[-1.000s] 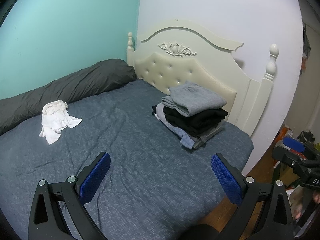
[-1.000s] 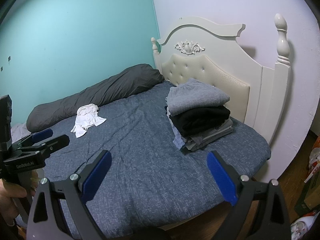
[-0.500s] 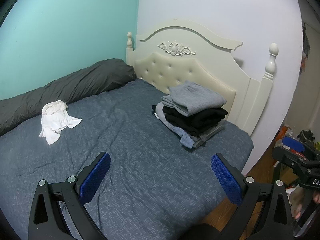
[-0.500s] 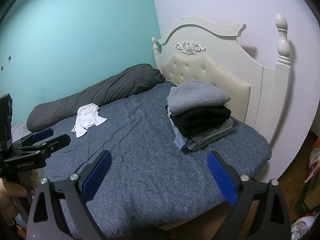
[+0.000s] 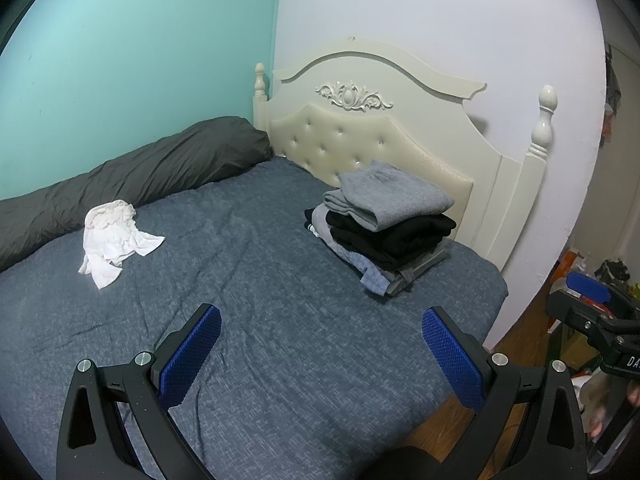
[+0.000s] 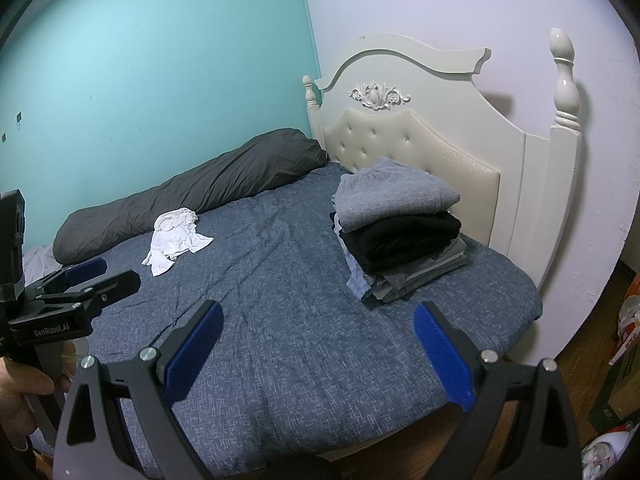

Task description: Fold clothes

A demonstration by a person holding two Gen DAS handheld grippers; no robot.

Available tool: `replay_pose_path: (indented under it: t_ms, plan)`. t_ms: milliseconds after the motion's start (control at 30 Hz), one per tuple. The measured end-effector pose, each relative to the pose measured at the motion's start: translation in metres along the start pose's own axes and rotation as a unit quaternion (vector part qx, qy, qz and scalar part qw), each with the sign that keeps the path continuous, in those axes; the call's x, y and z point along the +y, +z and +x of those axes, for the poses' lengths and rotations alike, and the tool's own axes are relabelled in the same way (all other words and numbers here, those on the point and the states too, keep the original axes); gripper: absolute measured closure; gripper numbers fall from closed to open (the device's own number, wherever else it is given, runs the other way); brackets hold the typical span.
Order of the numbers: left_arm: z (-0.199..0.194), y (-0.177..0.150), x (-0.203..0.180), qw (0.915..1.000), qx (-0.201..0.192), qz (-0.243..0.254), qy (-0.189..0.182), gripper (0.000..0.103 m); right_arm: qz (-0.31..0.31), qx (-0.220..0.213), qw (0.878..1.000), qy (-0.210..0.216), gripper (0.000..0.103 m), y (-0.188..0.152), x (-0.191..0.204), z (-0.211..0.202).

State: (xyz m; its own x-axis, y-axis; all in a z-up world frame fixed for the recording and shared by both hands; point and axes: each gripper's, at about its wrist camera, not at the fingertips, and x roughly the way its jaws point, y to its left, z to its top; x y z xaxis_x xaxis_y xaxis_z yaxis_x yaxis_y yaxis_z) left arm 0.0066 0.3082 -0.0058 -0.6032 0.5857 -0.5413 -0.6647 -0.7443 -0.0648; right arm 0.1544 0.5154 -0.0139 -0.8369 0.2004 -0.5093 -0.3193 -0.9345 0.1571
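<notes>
A crumpled white shirt (image 5: 114, 238) lay at ten o'clock on the bed (image 5: 280, 320). Both grippers' fingers gaped empty; only the right view showed a hand (image 6: 20, 396) holding the left gripper (image 6: 92, 276).

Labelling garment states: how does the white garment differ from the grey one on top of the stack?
The white garment lies crumpled and unfolded; the grey garment is neatly folded. The white garment sits alone on the bedspread near the dark bolster; the grey garment tops the stack by the headboard. Neither gripper touches either one.
</notes>
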Motion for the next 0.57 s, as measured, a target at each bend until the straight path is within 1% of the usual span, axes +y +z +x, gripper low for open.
replay_pose_path:
  t_ms: [567]
  plan:
    - [-0.0005,-0.0005,-0.0008,1.0000,0.001,-0.002,-0.001,0.000,0.000,0.000,1.000,0.001,0.006,0.0000,0.0000,-0.0008]
